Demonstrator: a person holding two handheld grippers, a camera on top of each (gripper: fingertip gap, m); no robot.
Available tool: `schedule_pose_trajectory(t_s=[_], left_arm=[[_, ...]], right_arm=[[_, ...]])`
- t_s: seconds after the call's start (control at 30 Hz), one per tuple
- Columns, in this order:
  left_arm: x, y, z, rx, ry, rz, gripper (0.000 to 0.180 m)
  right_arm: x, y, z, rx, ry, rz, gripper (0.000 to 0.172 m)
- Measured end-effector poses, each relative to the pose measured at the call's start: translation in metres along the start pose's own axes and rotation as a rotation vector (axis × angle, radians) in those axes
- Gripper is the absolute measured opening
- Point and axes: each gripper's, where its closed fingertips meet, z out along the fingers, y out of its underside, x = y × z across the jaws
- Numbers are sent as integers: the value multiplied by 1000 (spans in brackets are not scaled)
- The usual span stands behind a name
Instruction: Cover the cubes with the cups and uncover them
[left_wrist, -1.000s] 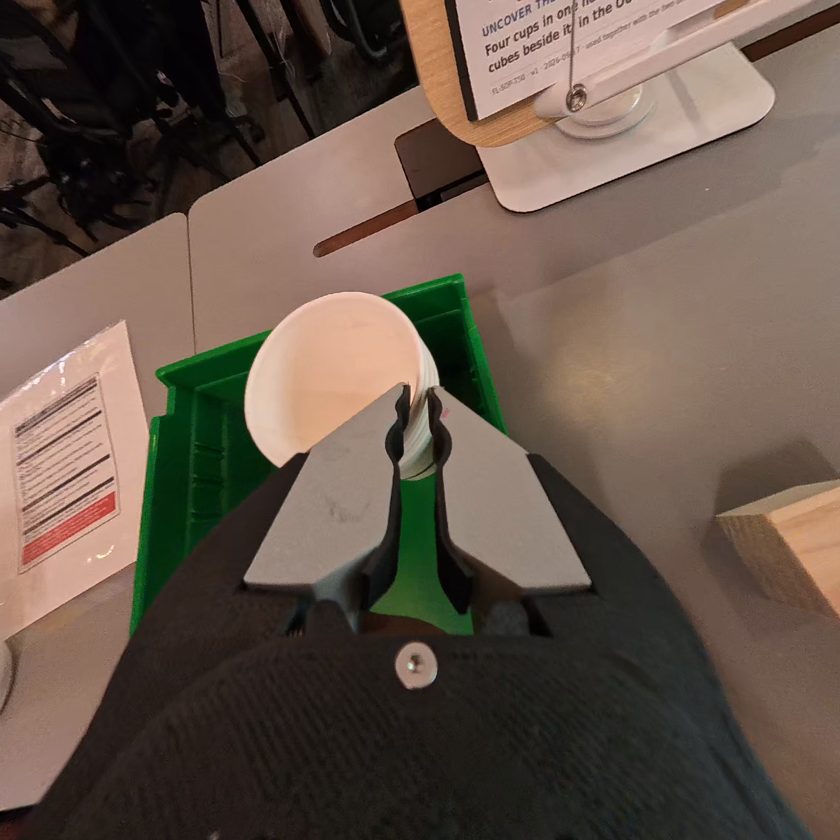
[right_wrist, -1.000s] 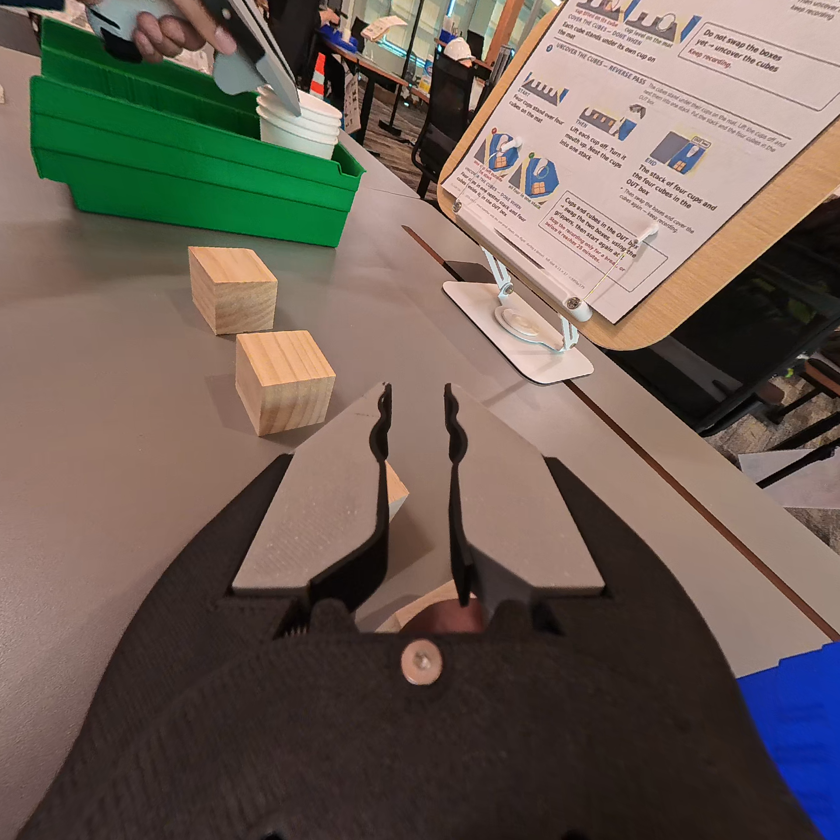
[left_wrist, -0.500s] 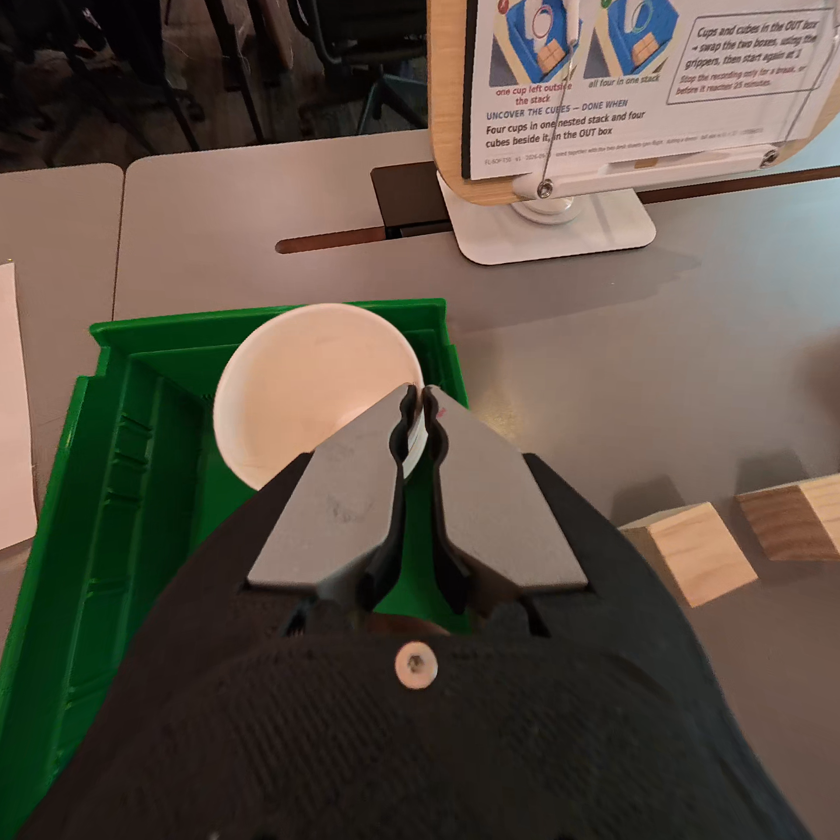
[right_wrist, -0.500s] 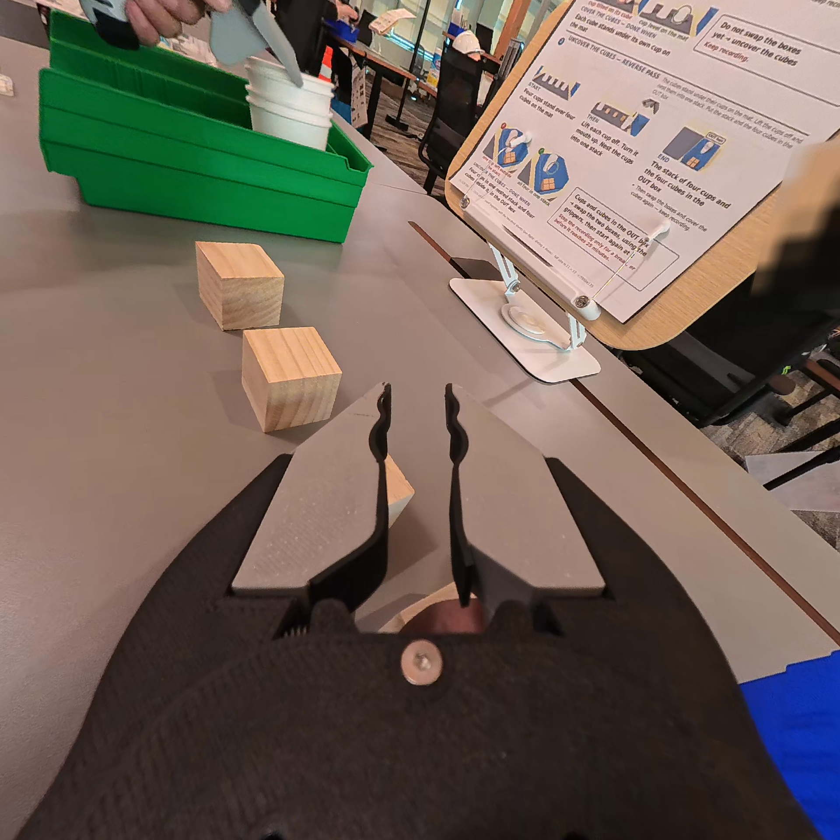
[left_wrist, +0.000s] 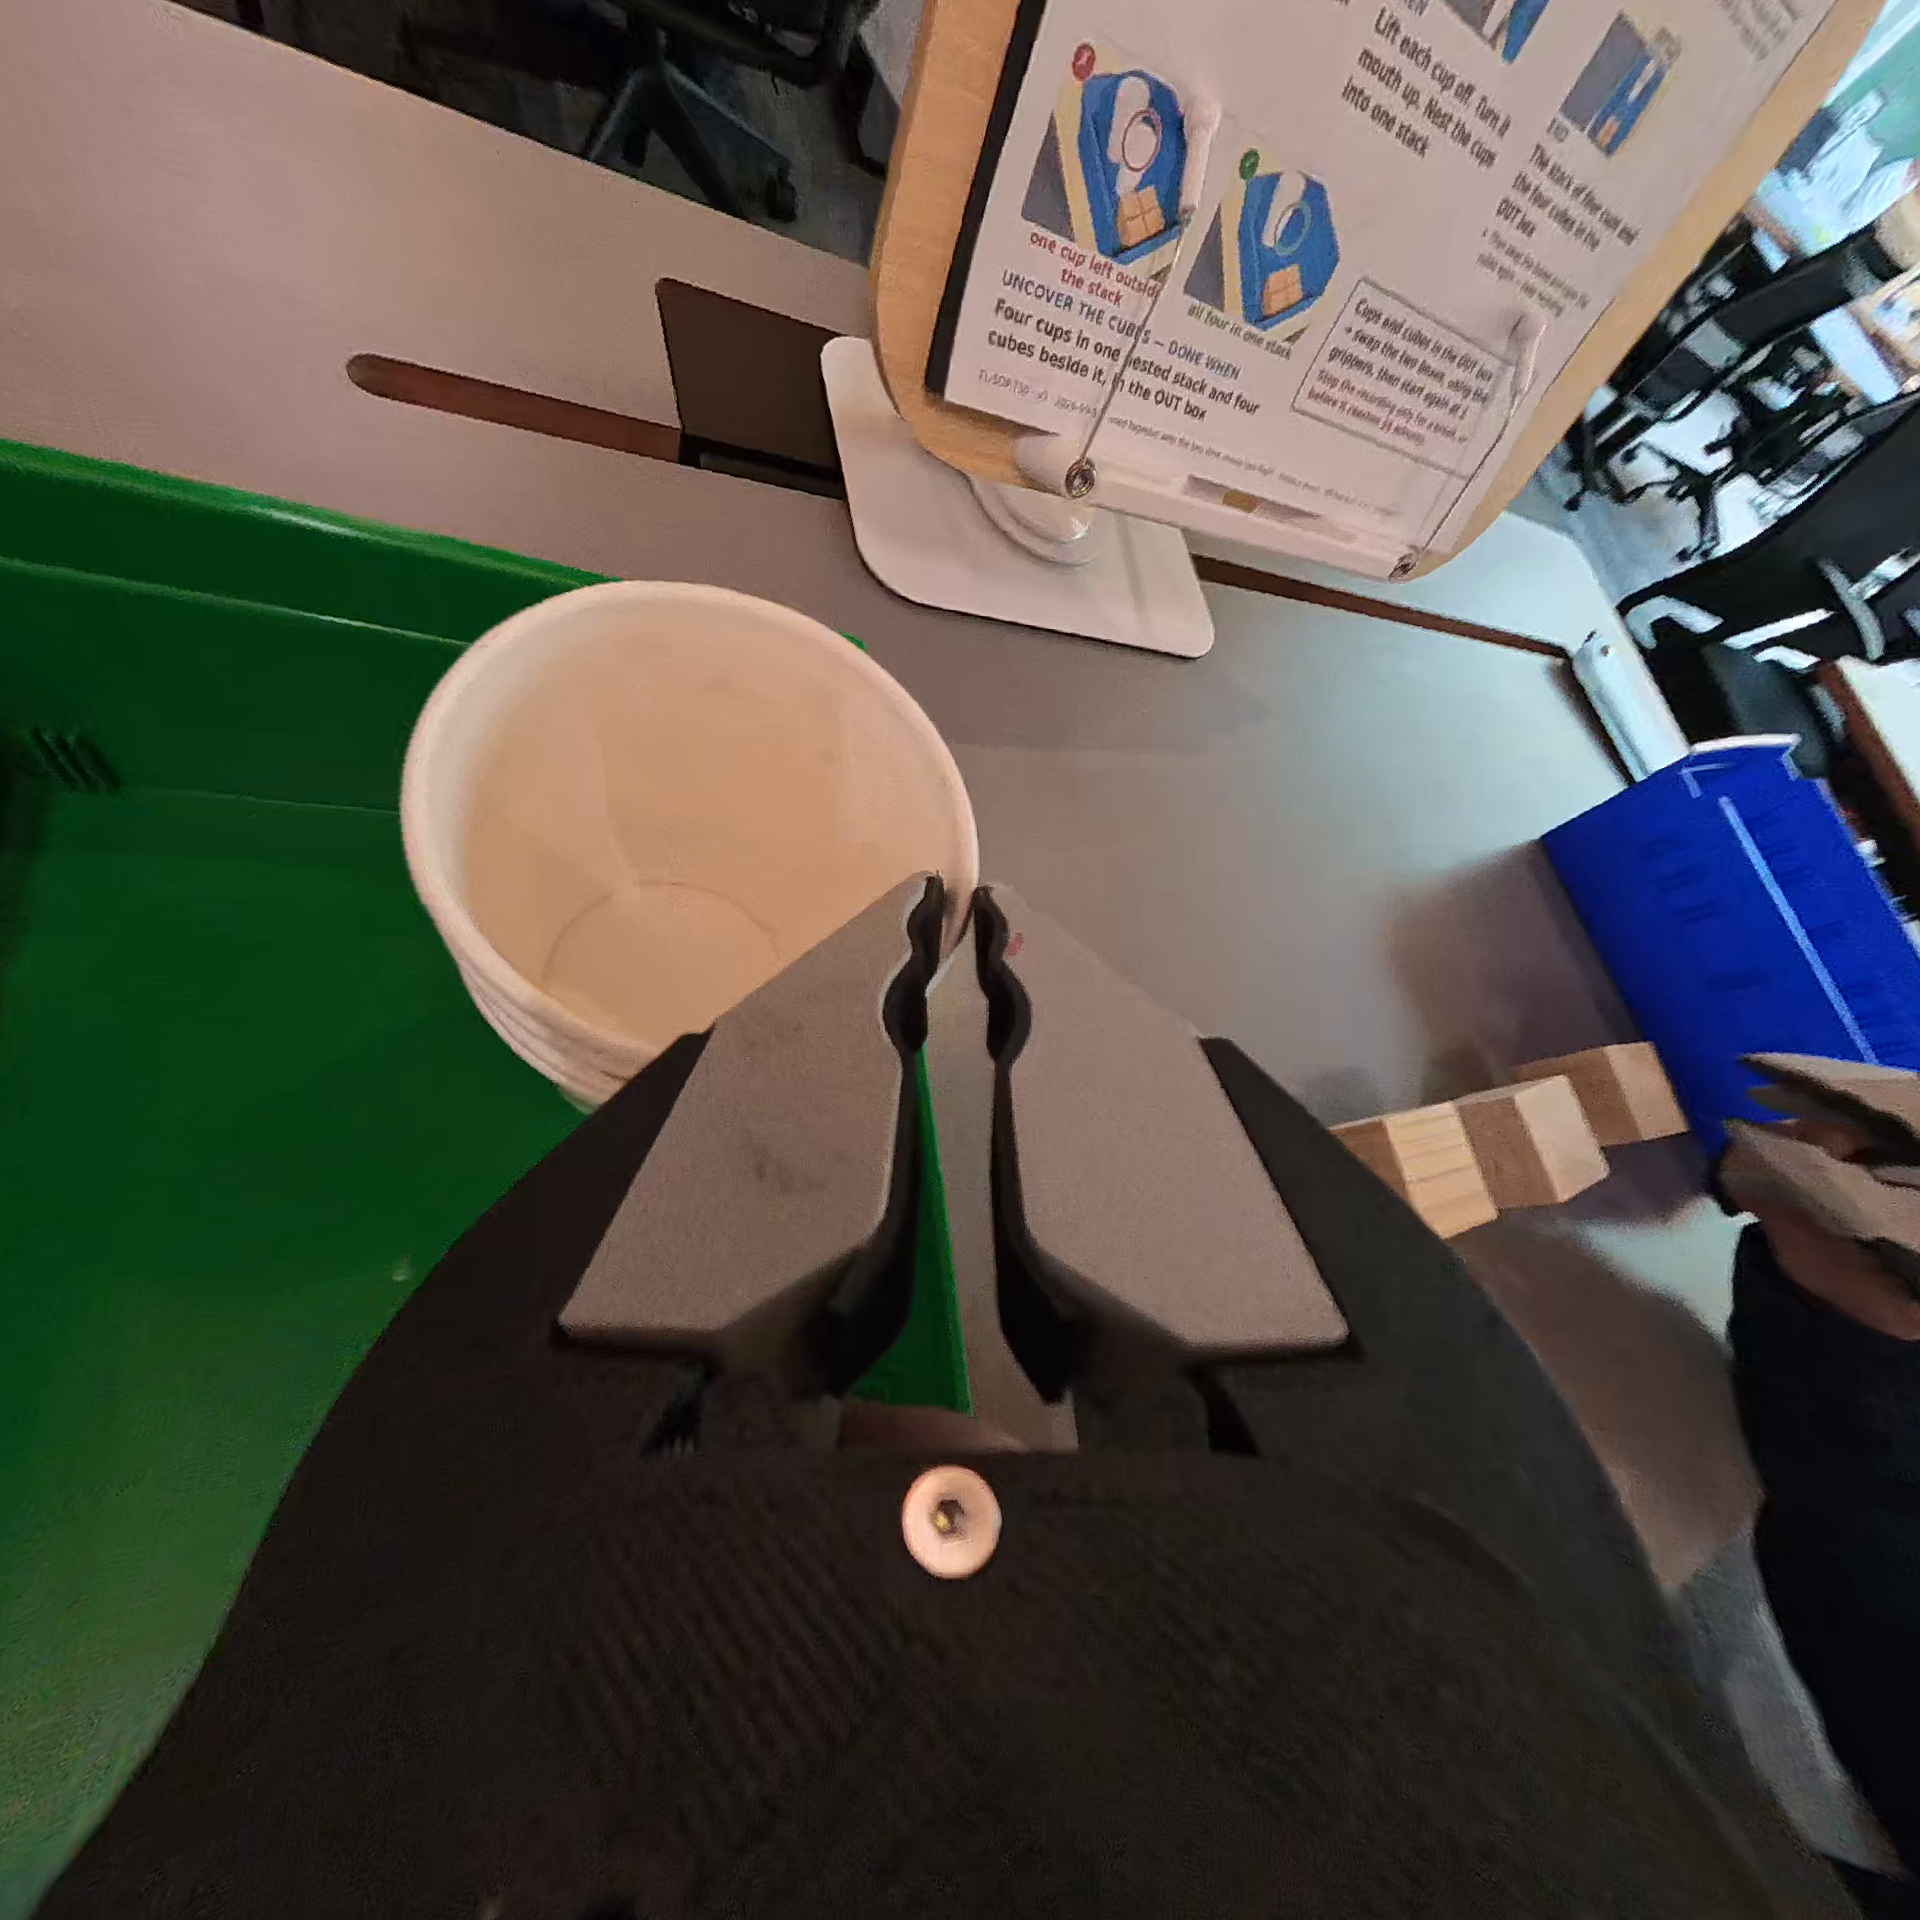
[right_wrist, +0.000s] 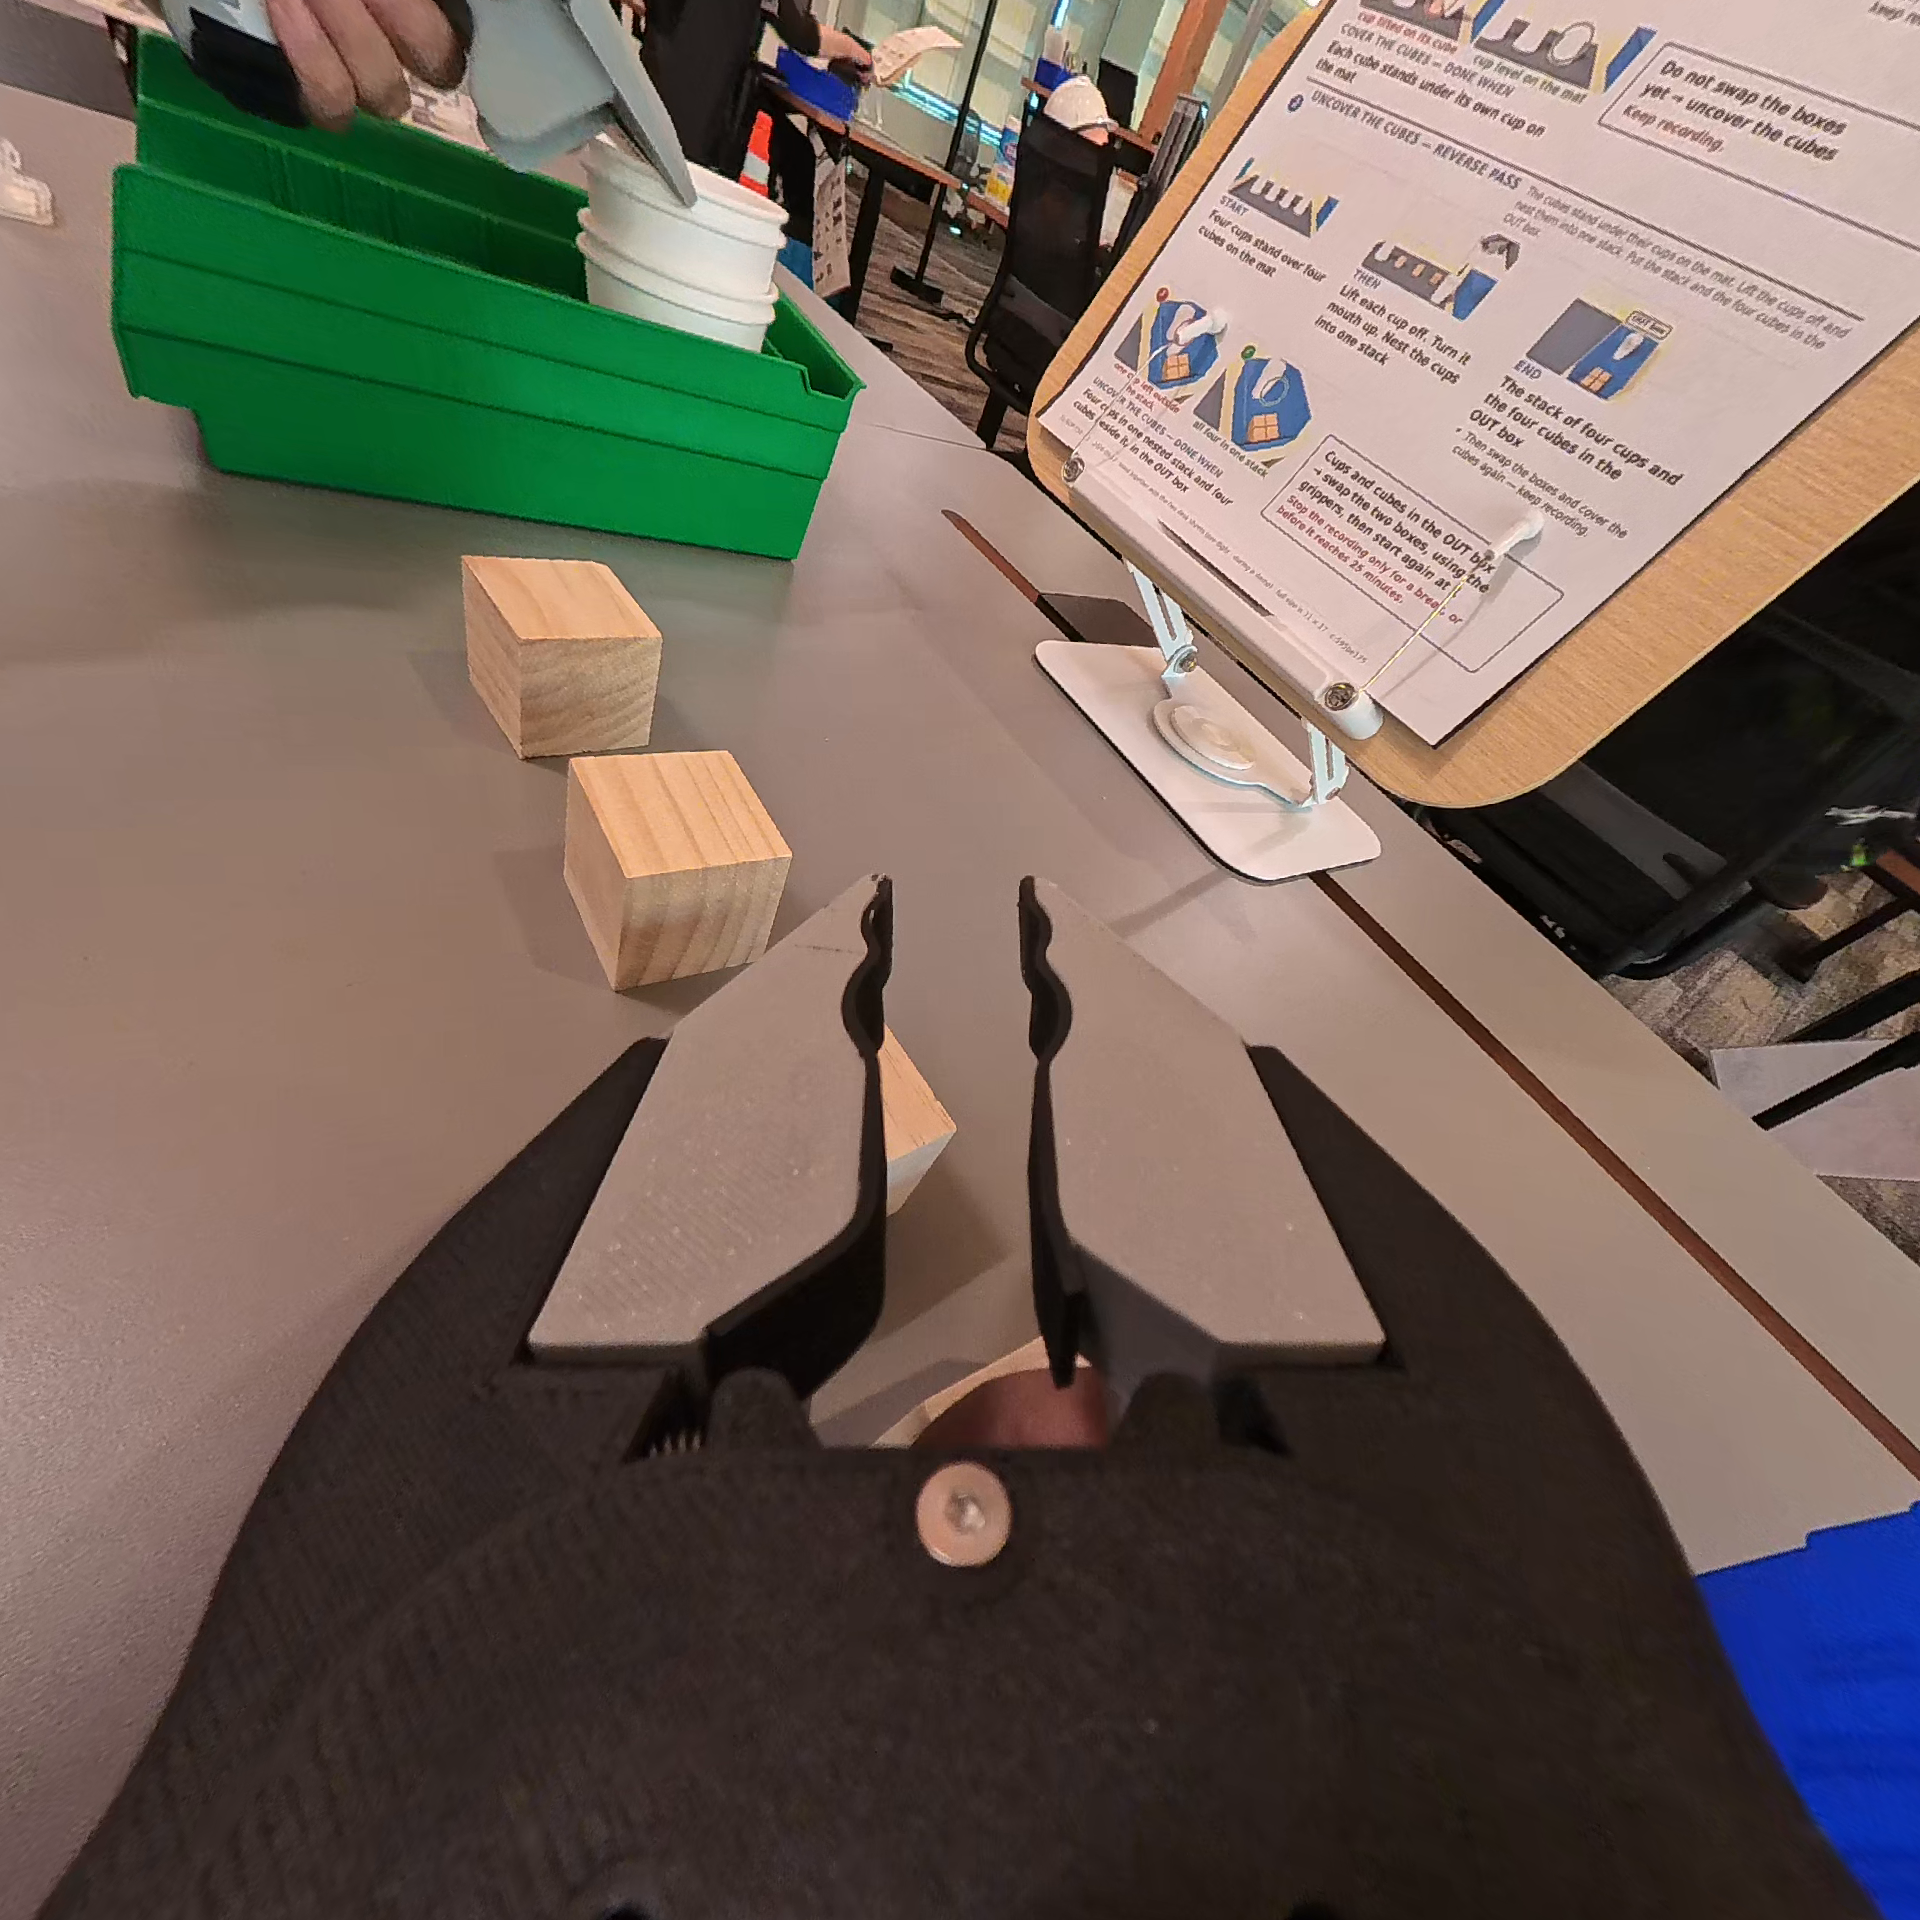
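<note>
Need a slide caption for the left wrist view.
Left tongs pinch the rim of the white paper cup stack over the green bin.

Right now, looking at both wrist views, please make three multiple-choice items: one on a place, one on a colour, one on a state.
1. Where does the stack of white cups stand?
A. on the blue box
B. in the green bin
C. on the stand's white base

2. What colour is the box near the right gripper?
A. blue
B. red
C. yellow

3. How do the left gripper's fingertips stand?
A. wide open over a cube
B. closed on the top cup's rim
C. closed on a wooden cube

Answers: 1 B, green walls surround the stack; 2 A, the box is plainly blue; 3 B, one fingertip is inside the rim and one outside.
</note>
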Motion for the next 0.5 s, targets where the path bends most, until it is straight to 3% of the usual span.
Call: schedule_pose_trajectory(t_s=[0.3, 0.5], left_arm=[[-5, -8, -11, 93, 58, -123, 4], [3, -32, -32, 202, -146, 176, 2]], right_arm=[[-2, 0, 1, -4, -2, -8, 21], [-2, 2, 2, -12, -5, -6, 22]])
